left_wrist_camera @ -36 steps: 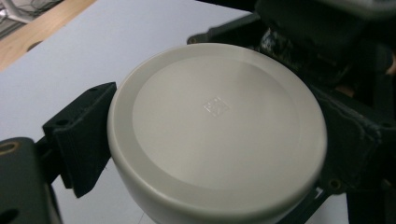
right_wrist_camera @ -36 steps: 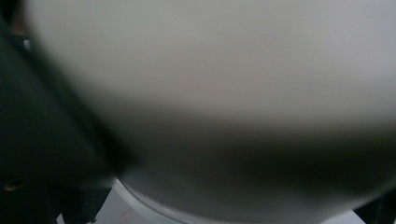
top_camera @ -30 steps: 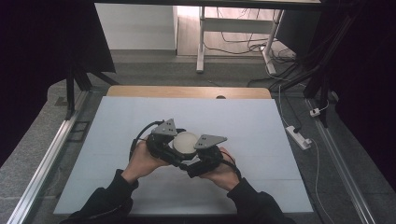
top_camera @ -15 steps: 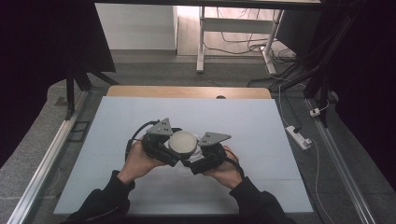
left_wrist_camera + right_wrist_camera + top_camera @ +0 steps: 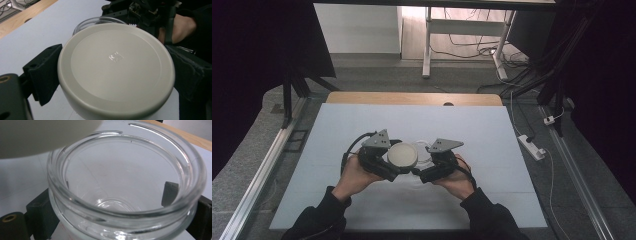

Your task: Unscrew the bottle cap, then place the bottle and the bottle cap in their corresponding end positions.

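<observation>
Dim surrounds, bright table, close-ups soft.

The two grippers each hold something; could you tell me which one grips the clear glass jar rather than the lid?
The right gripper holds the open glass jar; the left gripper clamps the off-white round lid instead.

The pale blue-white table top lies bare on every side of the two hands, so there is open room to the left, right and far edge. In the middle the round off-white plastic lid, clamped in the left gripper, sits just beside the clear glass jar gripped by the right gripper, leaving little gap between them.
</observation>
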A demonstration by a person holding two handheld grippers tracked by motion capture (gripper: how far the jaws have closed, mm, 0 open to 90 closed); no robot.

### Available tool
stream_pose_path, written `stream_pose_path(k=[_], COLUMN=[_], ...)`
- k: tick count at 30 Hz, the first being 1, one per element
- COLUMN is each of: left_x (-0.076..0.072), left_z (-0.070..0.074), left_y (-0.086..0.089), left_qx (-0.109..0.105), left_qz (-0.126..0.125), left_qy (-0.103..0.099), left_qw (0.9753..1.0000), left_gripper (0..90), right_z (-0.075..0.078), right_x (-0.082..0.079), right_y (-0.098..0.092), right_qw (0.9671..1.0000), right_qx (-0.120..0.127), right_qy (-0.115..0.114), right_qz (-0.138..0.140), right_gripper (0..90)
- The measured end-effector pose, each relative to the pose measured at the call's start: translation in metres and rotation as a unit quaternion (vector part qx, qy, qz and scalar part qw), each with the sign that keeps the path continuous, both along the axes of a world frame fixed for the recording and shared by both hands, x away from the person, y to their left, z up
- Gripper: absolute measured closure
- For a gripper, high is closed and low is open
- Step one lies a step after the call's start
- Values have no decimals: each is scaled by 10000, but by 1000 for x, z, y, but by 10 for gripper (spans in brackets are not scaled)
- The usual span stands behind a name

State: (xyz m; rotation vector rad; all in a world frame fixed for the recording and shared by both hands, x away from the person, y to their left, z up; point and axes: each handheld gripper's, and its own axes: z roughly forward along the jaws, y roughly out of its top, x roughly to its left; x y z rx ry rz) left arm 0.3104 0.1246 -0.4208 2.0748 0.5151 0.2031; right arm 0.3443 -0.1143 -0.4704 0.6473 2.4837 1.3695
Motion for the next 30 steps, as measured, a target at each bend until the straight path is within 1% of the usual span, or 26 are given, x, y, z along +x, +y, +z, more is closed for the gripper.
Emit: stream_pose_path(k=[8, 14, 23, 28, 30], left_x=[-7, -12, -18, -22, -23], left_z=[-3, -2, -8, -11, -13], left_y=[8, 10, 5, 1, -1], left_qx=[-18, -90, -122, -148, -151], left_qz=[-5, -42, -117, -220, -237], left_qy=[25, 14, 8, -32, -33], left_qw=[10000, 9999, 9999, 9996, 9996], left_gripper=[80, 80, 80, 80, 80], right_z=[1, 3, 4, 7, 8], right_x=[3, 6, 12, 19, 24], right_y=[-4, -5, -8, -8, -7], right_qw=[10000, 9999, 9997, 9995, 9994], right_qx=[15, 27, 30, 49, 58], right_qy=[-21, -32, -41, -79, -92], right_qz=[-83, -148, -224, -299, -341], right_gripper=[67, 67, 67, 67, 67])
